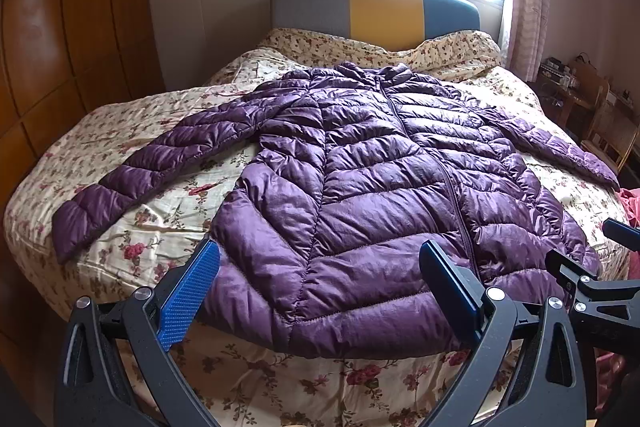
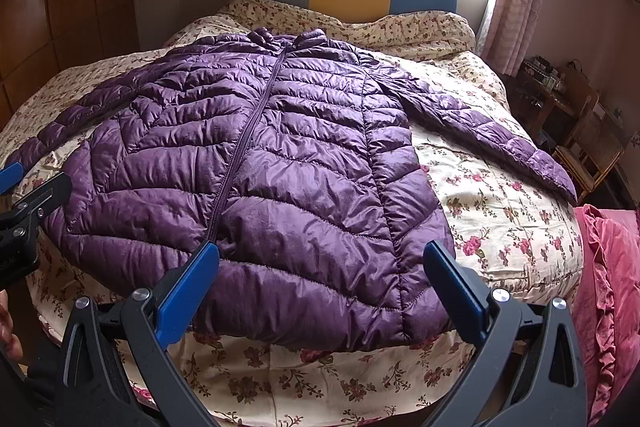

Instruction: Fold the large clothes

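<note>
A purple quilted puffer jacket [image 1: 360,179] lies flat and zipped on the bed, collar toward the headboard, both sleeves spread out to the sides. It also shows in the right wrist view [image 2: 260,167]. My left gripper [image 1: 320,291] is open and empty, hovering over the jacket's hem on its left half. My right gripper [image 2: 320,291] is open and empty, over the hem on its right half. The right gripper also shows at the right edge of the left wrist view [image 1: 588,267], and the left gripper at the left edge of the right wrist view [image 2: 24,203].
The bed has a floral cover [image 1: 168,223] and a grey, yellow and blue headboard [image 1: 376,7]. A wooden wardrobe [image 1: 60,47] stands on the left. A wooden chair [image 2: 592,147] and cluttered desk stand on the right. Pink fabric [image 2: 616,267] lies at the bed's right edge.
</note>
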